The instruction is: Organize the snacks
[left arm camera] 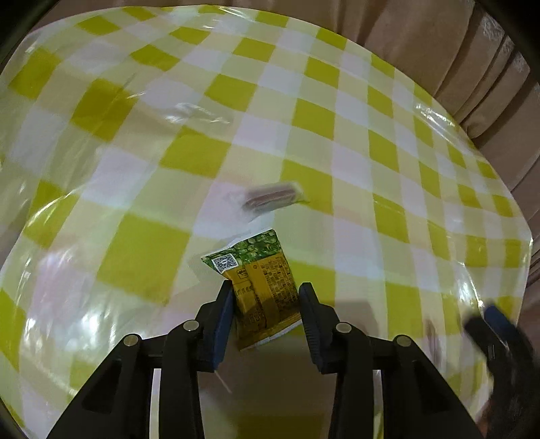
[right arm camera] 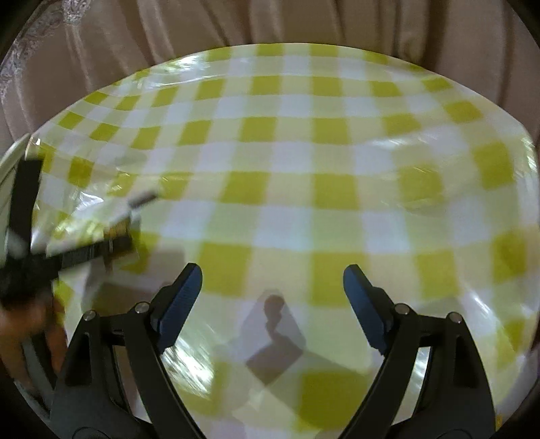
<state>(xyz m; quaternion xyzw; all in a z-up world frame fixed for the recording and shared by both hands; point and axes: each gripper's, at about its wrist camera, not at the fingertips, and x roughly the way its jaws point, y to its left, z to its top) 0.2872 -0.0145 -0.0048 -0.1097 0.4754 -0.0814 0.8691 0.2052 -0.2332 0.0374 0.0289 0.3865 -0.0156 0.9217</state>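
Note:
A green and yellow snack packet [left arm camera: 260, 266] with a QR code sits between the fingers of my left gripper [left arm camera: 266, 287], which is shut on its lower half. The packet looks sharp while the cloth beneath is blurred. Just beyond it, a small clear-wrapped pinkish snack [left arm camera: 270, 197] lies on the table. My right gripper [right arm camera: 272, 280] stands open over the checked cloth with nothing between its blue pads. It also shows blurred at the left wrist view's lower right as the right gripper [left arm camera: 496, 331]. In the right wrist view the left gripper [right arm camera: 67, 256] is a dark blur at the left edge.
The round table [right arm camera: 337, 189] wears a yellow-green and white checked cloth under shiny clear plastic. Beige curtains [right arm camera: 168, 27] hang close behind its far edge. A hand [right arm camera: 20, 324] shows at the lower left of the right wrist view.

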